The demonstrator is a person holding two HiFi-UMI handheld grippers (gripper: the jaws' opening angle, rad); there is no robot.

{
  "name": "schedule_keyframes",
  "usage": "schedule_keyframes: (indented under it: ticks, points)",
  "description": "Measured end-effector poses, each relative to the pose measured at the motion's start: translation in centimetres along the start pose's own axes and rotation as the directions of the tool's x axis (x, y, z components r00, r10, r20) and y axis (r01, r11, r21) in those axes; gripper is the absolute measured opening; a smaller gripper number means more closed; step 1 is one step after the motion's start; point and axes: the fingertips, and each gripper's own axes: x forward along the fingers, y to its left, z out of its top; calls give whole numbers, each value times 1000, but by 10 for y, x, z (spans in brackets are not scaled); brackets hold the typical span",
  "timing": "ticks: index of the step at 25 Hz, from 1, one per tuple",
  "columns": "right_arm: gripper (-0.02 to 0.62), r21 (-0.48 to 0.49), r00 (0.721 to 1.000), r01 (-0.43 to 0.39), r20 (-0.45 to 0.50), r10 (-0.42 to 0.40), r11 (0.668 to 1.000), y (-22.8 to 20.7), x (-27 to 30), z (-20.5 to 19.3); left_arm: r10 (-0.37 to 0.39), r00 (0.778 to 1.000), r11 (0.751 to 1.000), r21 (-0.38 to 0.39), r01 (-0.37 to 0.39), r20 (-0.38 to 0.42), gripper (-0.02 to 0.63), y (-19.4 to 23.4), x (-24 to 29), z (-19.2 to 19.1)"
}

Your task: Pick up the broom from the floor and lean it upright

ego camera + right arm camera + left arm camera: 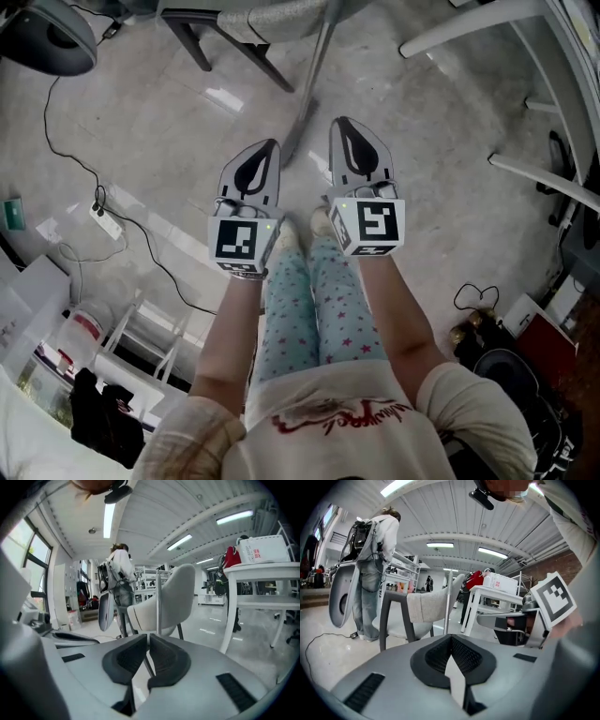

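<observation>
The broom's grey handle (pixel 314 80) slants up from the floor and rests against a chair (pixel 267 19) ahead of me. The same pole stands upright against the chair's back in the left gripper view (pixel 448 603) and the right gripper view (pixel 159 603). My left gripper (pixel 271 145) is held up in front of me, short of the pole, jaws shut and empty (pixel 451 637). My right gripper (pixel 339 123) is level with it on the pole's other side. Its pads (pixel 148 636) stand together with nothing between them. Neither gripper touches the broom.
A white table (pixel 469 28) stands at the right, with its legs close by (pixel 234 620). A black cable and power strip (pixel 105 217) lie on the floor at left. A white rack (pixel 141 328) is at lower left and bags (pixel 506 361) at lower right. A person with a backpack (pixel 375 550) stands beyond the chair.
</observation>
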Motion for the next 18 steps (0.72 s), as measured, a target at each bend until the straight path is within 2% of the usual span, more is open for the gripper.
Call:
schedule_keyframes:
  ticks: [4, 7, 10, 15, 18]
  points:
    - [29, 95, 1000, -8, 19, 7, 995, 22, -51, 36, -74, 997, 997, 19, 73, 24, 20, -30, -34, 31]
    - [26, 77, 999, -38, 33, 36, 996, 42, -93, 67, -110, 994, 994, 25, 109, 17, 20, -55, -67, 57]
    - [26, 53, 996, -57, 65, 53, 997, 56, -129, 96, -133, 990, 991, 35, 131, 52, 20, -80, -93, 89]
    - [26, 60, 993, -69, 100, 63, 996, 69, -193, 123, -190, 977, 980, 85, 182, 99, 20, -137, -139, 120]
    - [26, 57, 989, -97, 121, 90, 994, 71, -234, 129, -200, 972, 975, 119, 186, 120, 20, -175, -167, 130]
